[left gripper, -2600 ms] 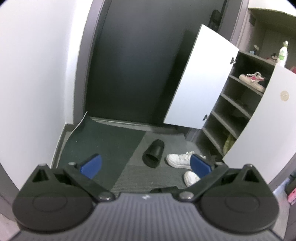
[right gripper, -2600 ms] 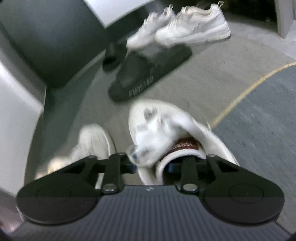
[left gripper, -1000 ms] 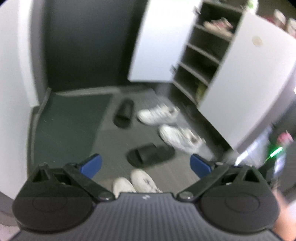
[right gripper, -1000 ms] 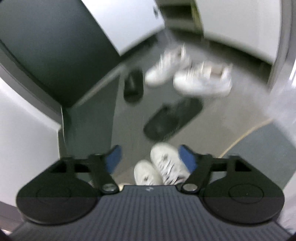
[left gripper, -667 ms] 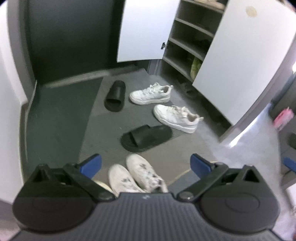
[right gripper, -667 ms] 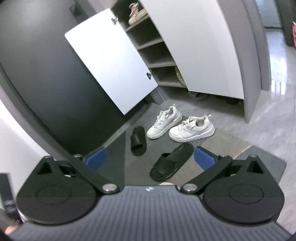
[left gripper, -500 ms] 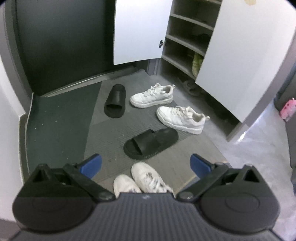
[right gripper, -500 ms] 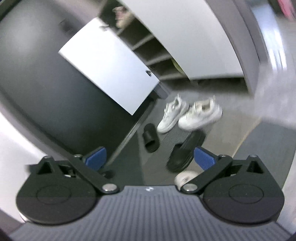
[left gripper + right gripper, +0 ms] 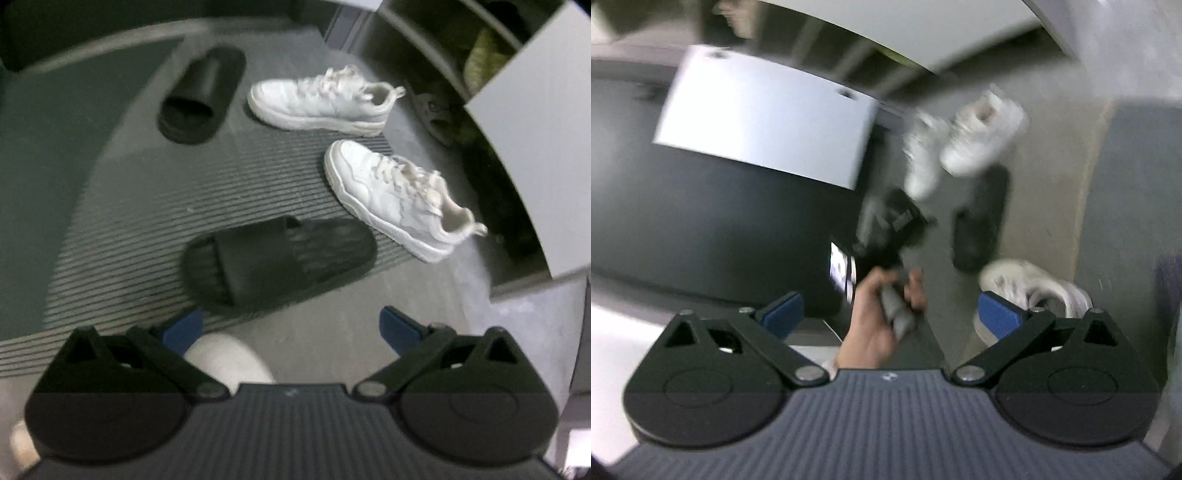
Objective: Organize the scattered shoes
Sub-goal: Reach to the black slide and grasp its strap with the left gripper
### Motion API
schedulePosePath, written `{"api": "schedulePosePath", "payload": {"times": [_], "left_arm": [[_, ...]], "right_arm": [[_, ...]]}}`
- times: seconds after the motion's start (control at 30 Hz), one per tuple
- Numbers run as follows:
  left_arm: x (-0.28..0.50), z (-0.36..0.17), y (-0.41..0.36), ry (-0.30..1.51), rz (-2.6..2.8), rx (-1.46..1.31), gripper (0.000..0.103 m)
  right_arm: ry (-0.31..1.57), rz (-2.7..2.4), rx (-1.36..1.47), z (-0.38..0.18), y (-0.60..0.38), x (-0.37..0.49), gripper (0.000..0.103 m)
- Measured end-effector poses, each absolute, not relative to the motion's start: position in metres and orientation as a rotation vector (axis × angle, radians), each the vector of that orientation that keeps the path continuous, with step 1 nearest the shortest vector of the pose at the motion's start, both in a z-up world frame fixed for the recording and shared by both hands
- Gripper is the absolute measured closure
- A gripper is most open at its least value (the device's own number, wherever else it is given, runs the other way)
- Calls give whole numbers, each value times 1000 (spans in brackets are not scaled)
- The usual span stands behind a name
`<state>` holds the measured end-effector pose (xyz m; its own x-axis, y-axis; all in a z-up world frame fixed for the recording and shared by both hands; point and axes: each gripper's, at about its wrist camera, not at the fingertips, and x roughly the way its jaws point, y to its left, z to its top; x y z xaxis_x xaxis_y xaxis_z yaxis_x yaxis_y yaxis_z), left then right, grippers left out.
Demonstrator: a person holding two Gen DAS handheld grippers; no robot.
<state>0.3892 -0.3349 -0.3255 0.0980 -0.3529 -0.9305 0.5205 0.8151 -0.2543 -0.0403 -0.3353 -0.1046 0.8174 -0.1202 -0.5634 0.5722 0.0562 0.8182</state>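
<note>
The left gripper [image 9: 291, 326], wide open and empty, is aimed just short of the black slide [image 9: 277, 258], seemingly to straddle it.

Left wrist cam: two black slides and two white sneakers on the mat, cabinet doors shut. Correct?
Not quite. The black slides and white sneakers are there, but the cabinet door stands open, shelves exposed, as the left wrist view shows.

Ahead of my left gripper [image 9: 291, 328], spread wide, bare floor [image 9: 332, 332] lies free up to the near black slide [image 9: 277, 258]. A white shoe toe [image 9: 225, 358] sits against its left finger. Beyond, two white sneakers [image 9: 399, 199] crowd the cabinet door [image 9: 535, 155] side.
</note>
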Motion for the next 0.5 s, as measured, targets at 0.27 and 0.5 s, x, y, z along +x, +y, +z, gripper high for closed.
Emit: {"api": "schedulePosePath", "payload": {"times": [0.27, 0.5], "left_arm": [[432, -431, -361, 1426, -559, 115, 0], [445, -473, -383, 1459, -542, 129, 0]], "right_arm": [[442, -666, 1435, -129, -383, 2, 0], [519, -580, 1460, -148, -398, 50, 0]]}}
